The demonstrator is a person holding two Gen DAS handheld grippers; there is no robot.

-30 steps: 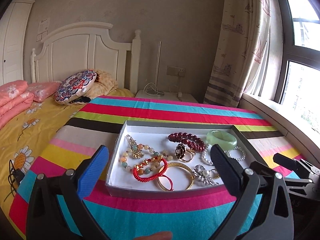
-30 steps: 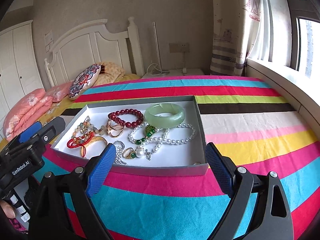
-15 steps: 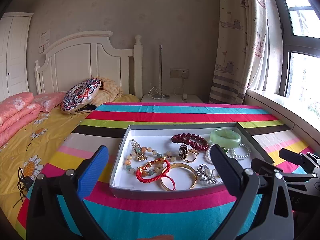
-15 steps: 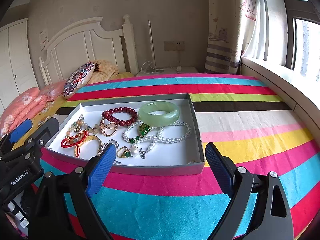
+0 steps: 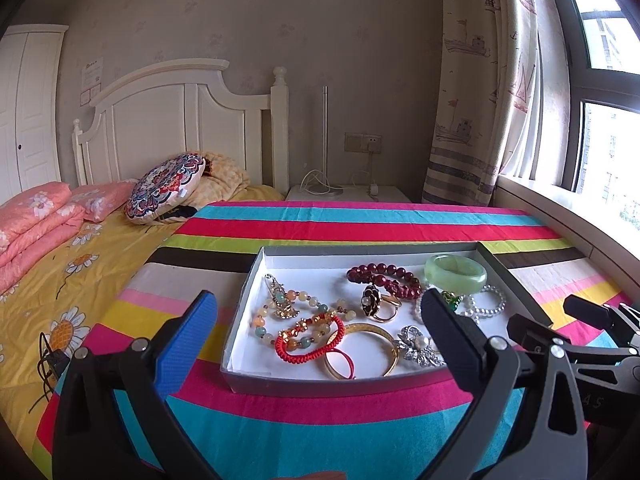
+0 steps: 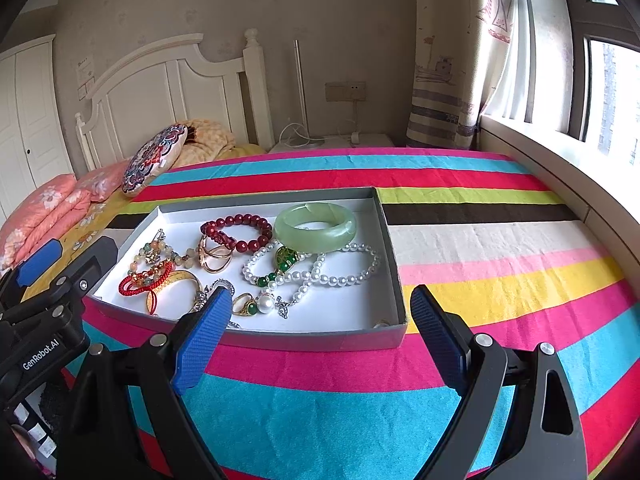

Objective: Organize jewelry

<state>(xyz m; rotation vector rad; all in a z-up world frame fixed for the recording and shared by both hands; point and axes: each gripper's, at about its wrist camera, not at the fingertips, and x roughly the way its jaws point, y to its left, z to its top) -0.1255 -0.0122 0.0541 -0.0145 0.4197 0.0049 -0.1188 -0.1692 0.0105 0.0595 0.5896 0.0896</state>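
Observation:
A grey tray [image 5: 304,385] [image 6: 316,340] with a white floor sits on the striped cloth and holds mixed jewelry. Inside lie a pale green jade bangle [image 5: 455,274] [image 6: 316,227], a dark red bead bracelet [image 5: 384,278] [image 6: 236,232], white pearl strands [image 6: 344,268], a red cord bracelet [image 5: 310,344] [image 6: 138,282], a gold bangle [image 5: 370,350] and rings. My left gripper [image 5: 320,334] is open and empty, near the tray's front left. My right gripper [image 6: 322,326] is open and empty, over the tray's front edge.
The striped cloth [image 6: 480,248] covers a table beside a bed with a yellow sheet [image 5: 52,280] and a patterned cushion [image 5: 166,188]. A window ledge [image 6: 560,184] runs along the right. A nightstand [image 5: 348,192] stands behind.
Both grippers have drawn slightly nearer the tray and tilted, so the tray sits a little differently in each view. The jewelry has not moved. Both grippers stay open.

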